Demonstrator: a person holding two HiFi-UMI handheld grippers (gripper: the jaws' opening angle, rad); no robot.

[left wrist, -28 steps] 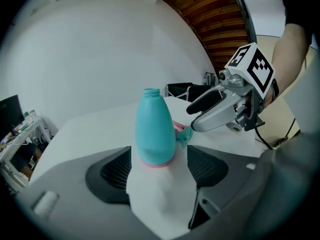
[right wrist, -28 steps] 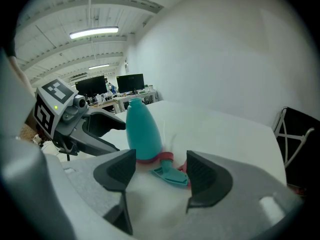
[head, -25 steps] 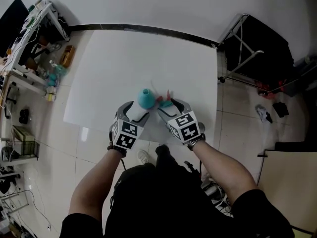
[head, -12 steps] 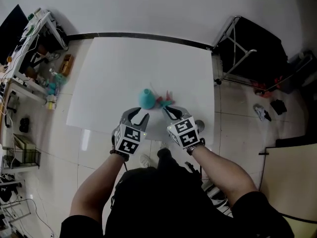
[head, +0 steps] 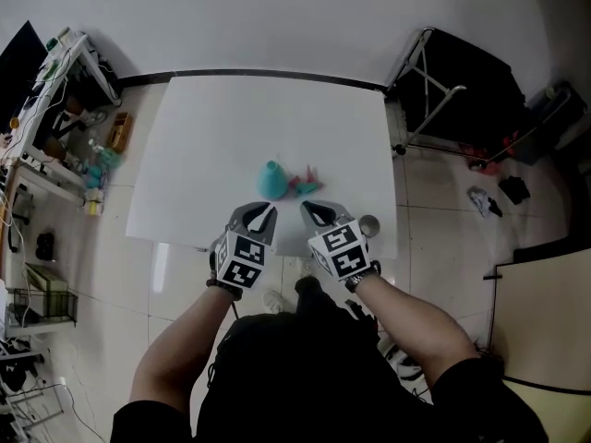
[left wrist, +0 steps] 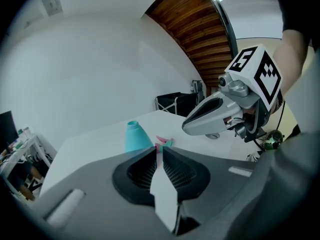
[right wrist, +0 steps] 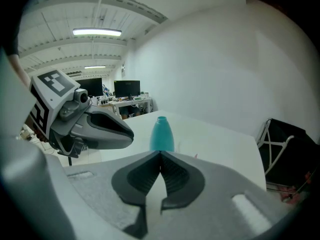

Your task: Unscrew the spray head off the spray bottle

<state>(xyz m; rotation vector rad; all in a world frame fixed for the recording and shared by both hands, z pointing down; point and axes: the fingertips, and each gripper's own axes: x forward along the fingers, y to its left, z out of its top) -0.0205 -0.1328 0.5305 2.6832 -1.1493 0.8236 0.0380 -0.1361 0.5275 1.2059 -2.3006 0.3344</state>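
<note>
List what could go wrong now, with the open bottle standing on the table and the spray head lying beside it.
1. The bottle stands upright with its neck open, so a bump could tip it and spill anything inside.
2. The spray head lies loose beside it on the table. A careless sweep could push it away or knock it into the bottle.

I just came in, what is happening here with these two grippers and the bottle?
A person holds a gripper in each hand. The spray head is already off: the teal bottle stands upright on the white table, neck open, and the head lies beside it. Neither gripper holds anything. The left gripper is closing its jaws on nothing, the right gripper is shut; both hover at the table's near edge.
</note>
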